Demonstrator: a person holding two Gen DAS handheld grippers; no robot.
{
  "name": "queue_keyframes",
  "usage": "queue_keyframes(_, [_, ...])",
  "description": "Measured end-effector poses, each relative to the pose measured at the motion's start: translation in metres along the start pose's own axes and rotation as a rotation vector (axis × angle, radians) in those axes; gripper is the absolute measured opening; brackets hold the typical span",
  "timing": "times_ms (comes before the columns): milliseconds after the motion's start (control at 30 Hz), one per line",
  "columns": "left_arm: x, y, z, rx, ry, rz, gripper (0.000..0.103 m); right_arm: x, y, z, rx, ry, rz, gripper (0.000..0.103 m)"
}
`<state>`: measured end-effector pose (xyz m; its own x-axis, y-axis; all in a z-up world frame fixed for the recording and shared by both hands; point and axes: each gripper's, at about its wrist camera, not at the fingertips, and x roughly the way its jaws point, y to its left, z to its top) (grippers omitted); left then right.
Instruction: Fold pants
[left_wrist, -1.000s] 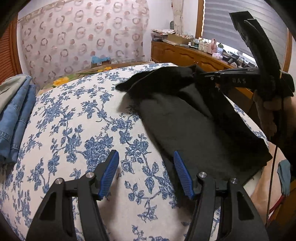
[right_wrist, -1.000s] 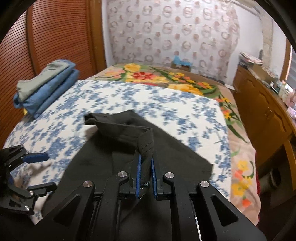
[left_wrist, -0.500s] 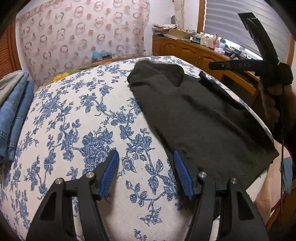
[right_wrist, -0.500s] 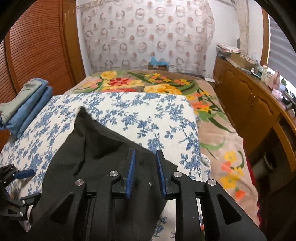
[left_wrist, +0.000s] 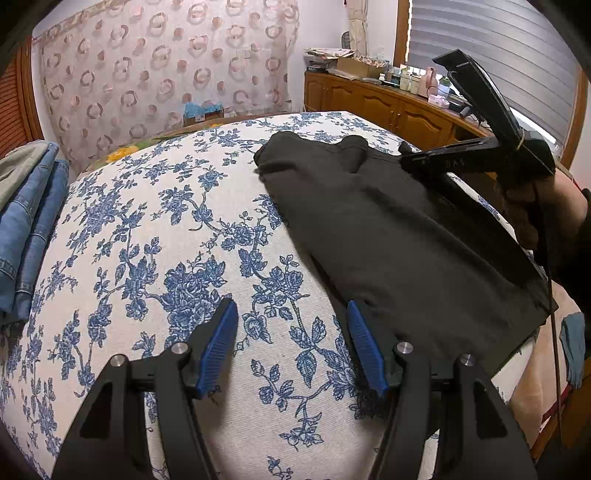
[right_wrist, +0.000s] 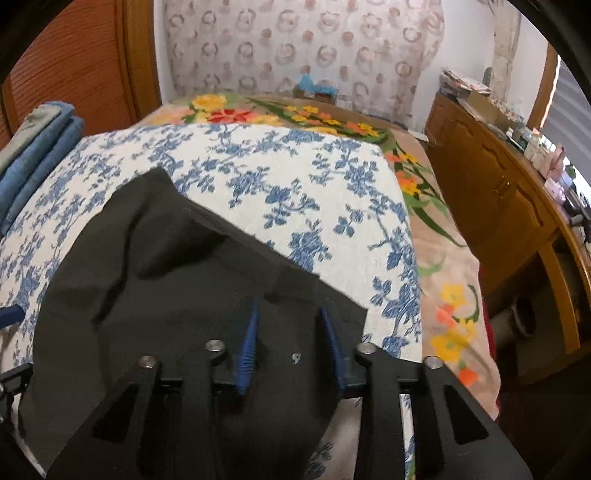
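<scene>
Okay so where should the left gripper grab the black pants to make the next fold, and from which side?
Probably the near hem corner of the black pants, by the left gripper, whose jaws stand open. The cloth lies flat on the floral bedspread with that edge free, so slide one finger under from the bare-bedspread side. The right gripper, open over the opposite edge, could take the matching corner.

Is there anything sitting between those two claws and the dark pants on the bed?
Nothing visible. The right claw hangs open directly over the pants. The left claw is open over the floral bedspread, its right finger at the pants' edge. The folded jeans lie far off to the side.
</scene>
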<state>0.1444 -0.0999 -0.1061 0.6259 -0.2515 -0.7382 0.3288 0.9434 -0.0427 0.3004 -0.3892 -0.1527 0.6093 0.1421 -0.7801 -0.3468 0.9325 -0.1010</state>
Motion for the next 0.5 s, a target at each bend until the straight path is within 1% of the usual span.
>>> queue_keyframes(33, [0.0,0.0,0.0,0.0,0.0,0.0,0.061,-0.001,-0.004,0.0,0.004,-0.002,-0.001,0.011])
queue_keyframes(67, [0.0,0.0,0.0,0.0,0.0,0.0,0.061,-0.003,-0.006,0.0,0.008,-0.009,-0.001,0.006])
queue_keyframes(133, [0.0,0.0,0.0,0.0,0.0,0.0,0.061,-0.008,-0.012,0.0,0.009,-0.038,-0.012,0.004])
queue_keyframes(167, [0.0,0.0,0.0,0.0,0.0,0.0,0.061,-0.009,-0.014,0.0,0.018,-0.043,-0.022,0.004])
queue_keyframes(233, [0.0,0.0,0.0,0.001,0.0,0.001,0.061,-0.009,-0.023,-0.001,0.061,-0.034,-0.007,0.004])
queue_keyframes(367, [0.0,-0.001,0.0,0.001,0.0,0.001,0.061,-0.009,-0.029,0.0,0.08,-0.05,-0.07,0.004])
queue_keyframes(400, [0.0,0.0,0.0,0.0,0.0,0.001,0.061,-0.009,-0.033,0.0,0.095,-0.049,-0.077,0.009])
queue_keyframes(433, [0.0,0.0,-0.001,0.0,0.0,0.001,0.061,-0.01,-0.036,-0.001,0.111,-0.05,-0.08,0.012])
queue_keyframes(500, [0.0,0.0,-0.001,0.0,-0.001,0.001,0.061,-0.014,-0.039,-0.002,0.128,-0.062,-0.066,0.013])
